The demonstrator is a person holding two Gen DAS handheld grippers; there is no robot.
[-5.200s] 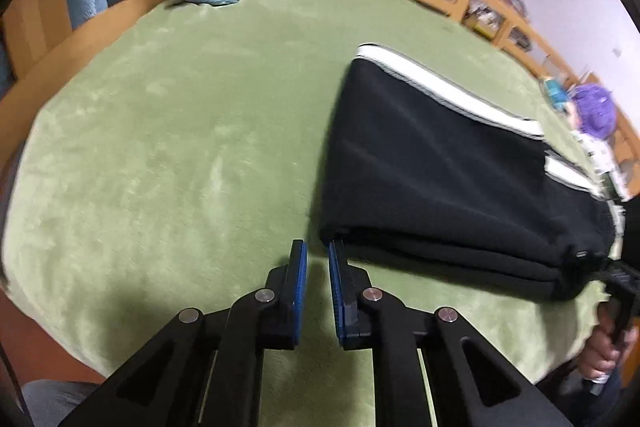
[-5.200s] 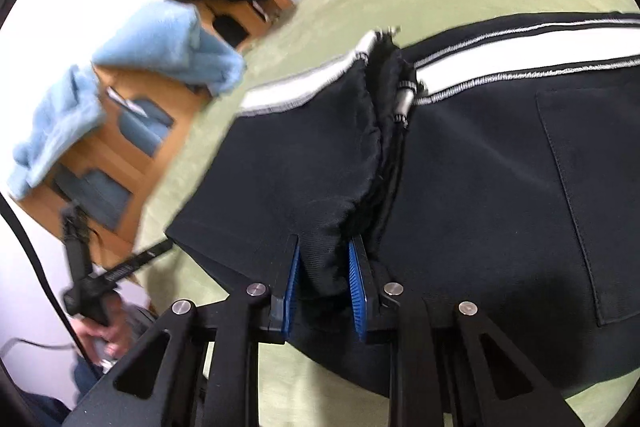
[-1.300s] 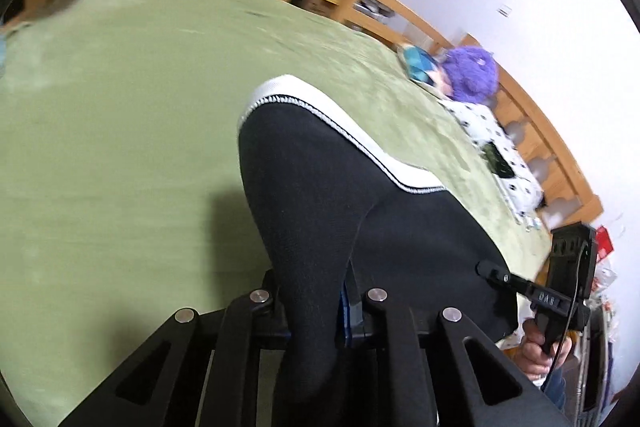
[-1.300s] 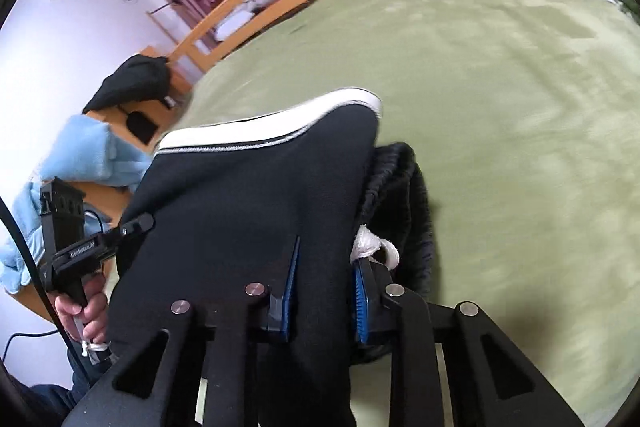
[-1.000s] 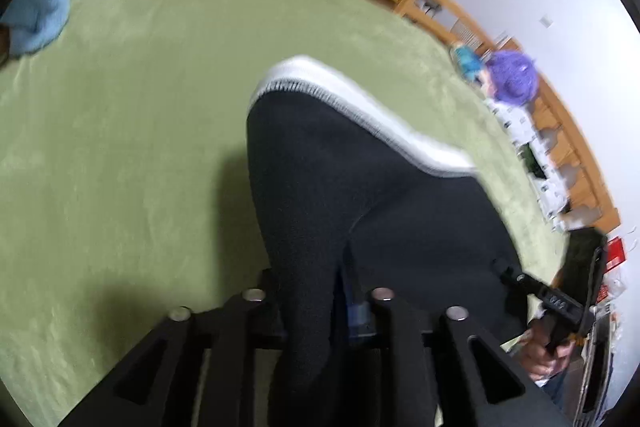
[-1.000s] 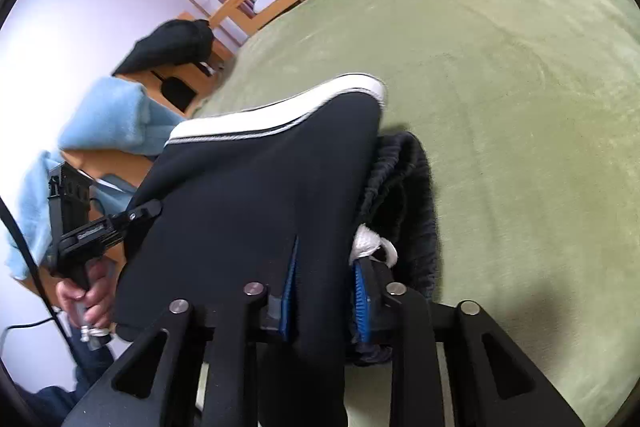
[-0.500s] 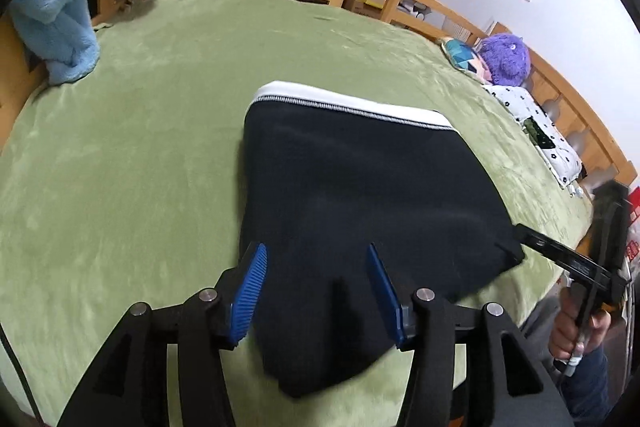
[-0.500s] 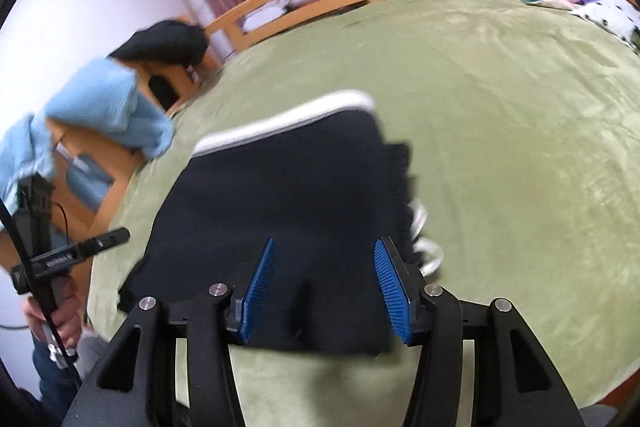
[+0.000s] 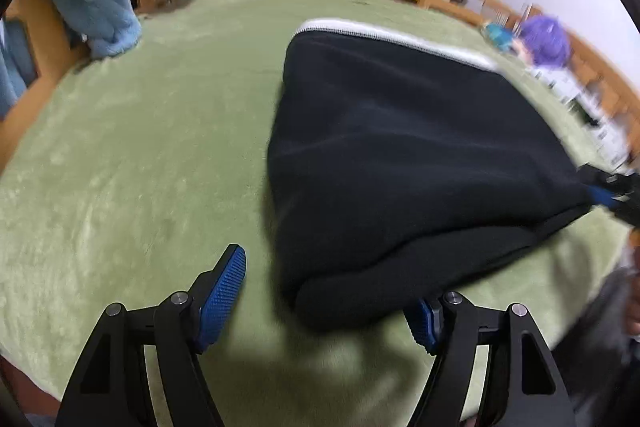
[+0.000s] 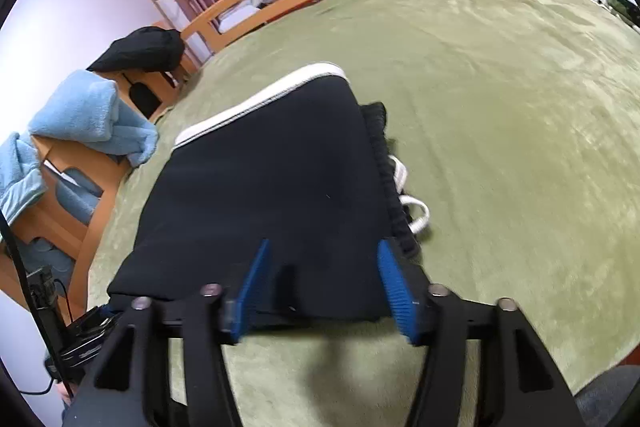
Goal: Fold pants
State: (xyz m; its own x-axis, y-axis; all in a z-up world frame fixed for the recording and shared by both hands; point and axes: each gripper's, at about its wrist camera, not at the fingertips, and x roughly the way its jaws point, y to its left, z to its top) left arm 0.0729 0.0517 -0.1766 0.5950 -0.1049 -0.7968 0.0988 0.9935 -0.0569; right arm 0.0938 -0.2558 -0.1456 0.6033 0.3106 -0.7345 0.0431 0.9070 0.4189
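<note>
The black pants [image 10: 272, 187] are seen folded into a compact bundle lying flat on the green bed blanket [image 10: 500, 107], the white-striped edge [image 10: 256, 103] turned toward 12 o'clock and the long axis running from 6 to 12 in the right wrist view. The left gripper [image 9: 332, 291] and right gripper [image 10: 320, 283] fingers have just been opening and are spread wide at the near edge, nothing pinched. A white drawstring [image 10: 416, 215] is seen at 3 o'clock.
</note>
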